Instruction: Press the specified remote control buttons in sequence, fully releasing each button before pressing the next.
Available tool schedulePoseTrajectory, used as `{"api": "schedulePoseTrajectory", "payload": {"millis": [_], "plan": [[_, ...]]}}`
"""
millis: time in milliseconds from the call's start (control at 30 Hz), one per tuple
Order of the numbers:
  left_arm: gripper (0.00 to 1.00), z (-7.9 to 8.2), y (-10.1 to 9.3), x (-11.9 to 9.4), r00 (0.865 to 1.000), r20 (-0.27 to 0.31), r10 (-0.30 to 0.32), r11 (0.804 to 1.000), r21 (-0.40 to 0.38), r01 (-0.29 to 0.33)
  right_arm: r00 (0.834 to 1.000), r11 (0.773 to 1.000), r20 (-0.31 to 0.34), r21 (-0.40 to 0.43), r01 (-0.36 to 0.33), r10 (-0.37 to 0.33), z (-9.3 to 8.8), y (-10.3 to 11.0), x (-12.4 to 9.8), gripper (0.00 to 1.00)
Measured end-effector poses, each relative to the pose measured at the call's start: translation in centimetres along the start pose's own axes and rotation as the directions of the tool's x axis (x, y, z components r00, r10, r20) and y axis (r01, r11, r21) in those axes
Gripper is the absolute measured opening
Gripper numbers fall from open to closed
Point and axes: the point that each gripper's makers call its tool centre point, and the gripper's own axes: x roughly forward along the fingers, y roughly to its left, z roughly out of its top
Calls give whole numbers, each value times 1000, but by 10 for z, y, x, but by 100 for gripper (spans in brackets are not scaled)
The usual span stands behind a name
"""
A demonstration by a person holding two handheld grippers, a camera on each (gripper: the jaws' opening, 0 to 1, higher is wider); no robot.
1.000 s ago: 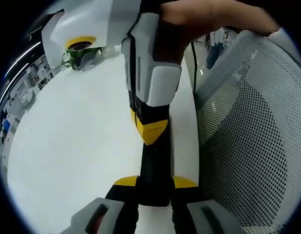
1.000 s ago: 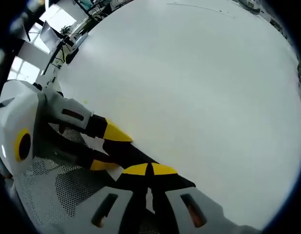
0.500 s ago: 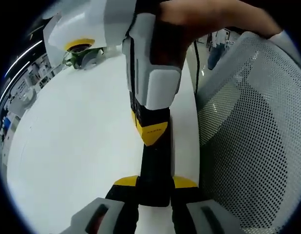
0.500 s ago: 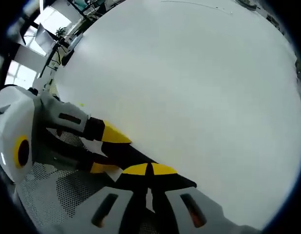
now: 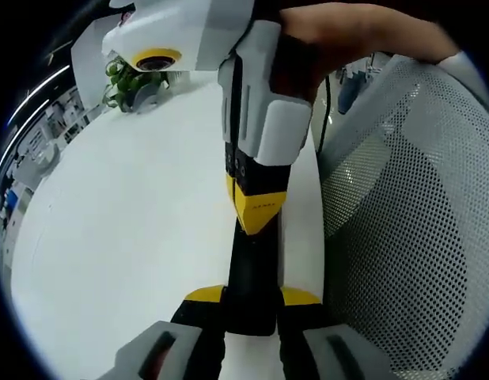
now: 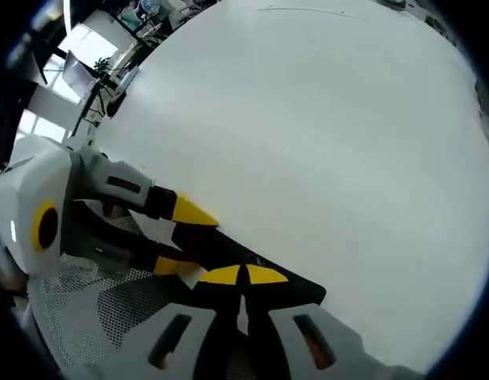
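My left gripper [image 5: 252,297] sits at the near edge of the table [image 5: 134,229], with the mesh chair back [image 5: 411,214] right of the table, a plant [image 5: 126,79] at its far edge, and my right gripper [image 5: 256,214] just ahead.

The dark slab clamped in the left hand-held gripper [image 5: 246,305] is presumably the remote control [image 5: 252,269], but no buttons can be made out on it; its far end is hidden under the tip of the right hand-held gripper [image 5: 258,214]. In the right gripper view the right hand-held gripper [image 6: 243,275] has its yellow tips together, and whatever lies beneath them is covered. The hand [image 5: 347,32] on the right tool is cut by the top edge. The plant [image 5: 130,79] at the far edge of the counter [image 5: 126,222] is partly hidden by the tool body. Shelving beyond the counter is too blurred to identify.
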Motion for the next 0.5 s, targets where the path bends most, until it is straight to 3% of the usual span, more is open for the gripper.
{"api": "schedulePoseTrajectory", "payload": {"millis": [500], "plan": [[24,0,0,0,1000,3,-3,1000,2,3,999,998,9,-43,46,-46,-2,1,0,0]]}}
